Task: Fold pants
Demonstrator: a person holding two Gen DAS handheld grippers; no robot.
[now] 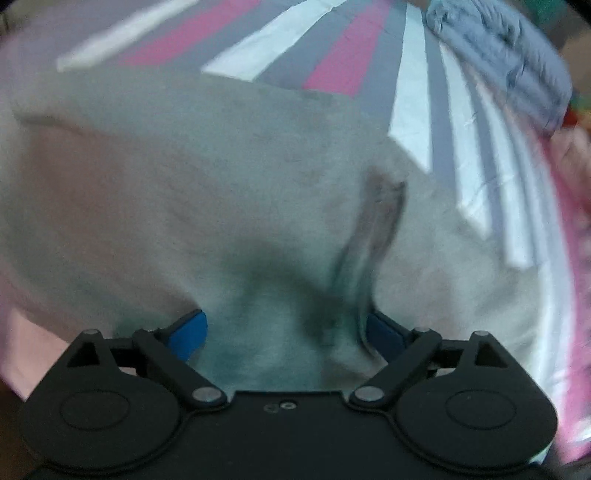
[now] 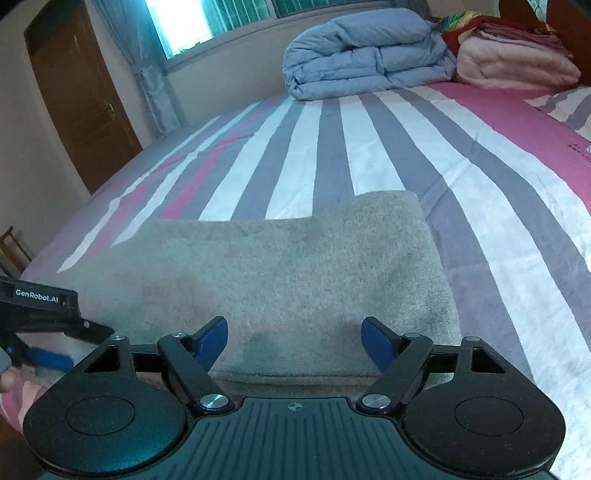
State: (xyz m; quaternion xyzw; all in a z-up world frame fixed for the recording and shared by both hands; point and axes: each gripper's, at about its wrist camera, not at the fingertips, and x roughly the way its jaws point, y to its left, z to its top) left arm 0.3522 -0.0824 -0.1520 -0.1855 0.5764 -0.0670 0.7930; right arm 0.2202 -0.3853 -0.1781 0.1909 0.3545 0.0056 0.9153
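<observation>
A bed (image 2: 461, 155) covered by a sheet striped in grey, white and pink is shown filling most of both views. At its far end a folded blue-grey quilt (image 2: 365, 55) is seen, with a stack of pink bedding (image 2: 517, 62) just beside it on the right; a brown door (image 2: 77, 96) and a curtained window (image 2: 184, 22) are visible along the wall behind.

The pants (image 2: 280, 273), of fuzzy grey-beige fabric, are laid on the near part of the bed as a broad folded panel, its far edge stepped and its near edge close under the grippers. In the left wrist view the same fabric (image 1: 184, 184) is seen close up and blurred, with a raised, darker crease (image 1: 373, 229) running down toward the right-hand pad.

The right gripper (image 2: 293, 341) is held low over the near edge of the pants, its blue pads (image 2: 376, 341) spread apart, nothing being clamped. The left gripper (image 1: 286, 334) is pointed steeply down at the fabric; its jaws stand wide, cloth is bunched between them, and no pinch can be made out. The left gripper is also seen at the left border of the right wrist view (image 2: 48, 356).
</observation>
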